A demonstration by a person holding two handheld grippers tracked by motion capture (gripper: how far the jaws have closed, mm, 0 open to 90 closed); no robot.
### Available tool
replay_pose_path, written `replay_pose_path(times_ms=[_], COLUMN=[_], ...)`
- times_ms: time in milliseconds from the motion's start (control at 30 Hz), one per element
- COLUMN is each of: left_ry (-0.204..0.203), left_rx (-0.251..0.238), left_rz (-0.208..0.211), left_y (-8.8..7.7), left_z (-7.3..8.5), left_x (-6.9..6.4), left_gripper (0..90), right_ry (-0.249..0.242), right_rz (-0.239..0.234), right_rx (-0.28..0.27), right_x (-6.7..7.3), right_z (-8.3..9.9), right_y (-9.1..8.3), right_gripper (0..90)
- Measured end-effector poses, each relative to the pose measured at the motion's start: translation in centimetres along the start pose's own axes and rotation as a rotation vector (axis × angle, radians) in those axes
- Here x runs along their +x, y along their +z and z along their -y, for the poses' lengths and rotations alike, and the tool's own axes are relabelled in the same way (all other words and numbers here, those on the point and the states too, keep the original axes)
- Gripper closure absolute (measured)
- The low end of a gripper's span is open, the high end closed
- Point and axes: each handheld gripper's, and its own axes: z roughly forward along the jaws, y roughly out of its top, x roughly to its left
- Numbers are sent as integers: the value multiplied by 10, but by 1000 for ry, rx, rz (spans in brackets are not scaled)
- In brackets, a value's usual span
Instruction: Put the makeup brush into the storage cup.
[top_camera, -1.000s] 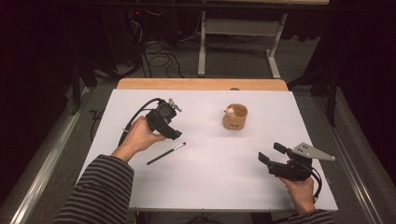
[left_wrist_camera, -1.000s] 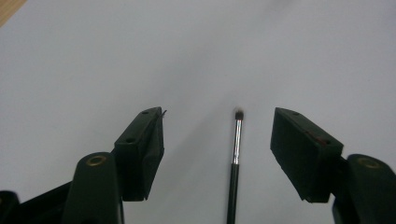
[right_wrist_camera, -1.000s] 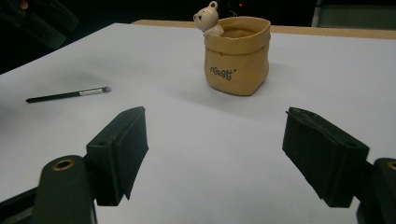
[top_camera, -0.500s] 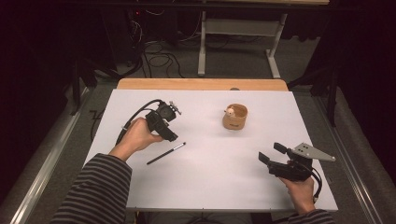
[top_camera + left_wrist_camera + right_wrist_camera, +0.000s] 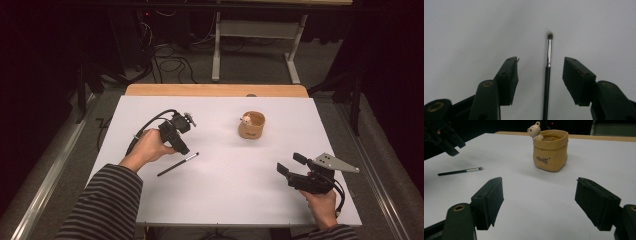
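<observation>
The left hand-held gripper hangs over the thin black makeup brush with a silver ferrule, lying bench-flat left of the tan bear-trimmed fabric pot, its jaws just closing yet not touching so they straddle the handle, while the right hand-held gripper waits agape nearer the person.
</observation>
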Motion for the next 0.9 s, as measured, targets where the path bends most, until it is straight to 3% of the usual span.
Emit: replay_pose_path(times_ms=[433,900], left_ry=[12,24], left_rx=[102,155], left_rz=[26,44], left_y=[18,30], left_z=[0,7], left_x=[-2,-2], left_gripper=[521,564], right_ry=[1,-1], right_rz=[-2,1], right_rx=[2,4], right_x=[0,0], right_z=[0,0], right_y=[0,0], right_gripper=[242,248])
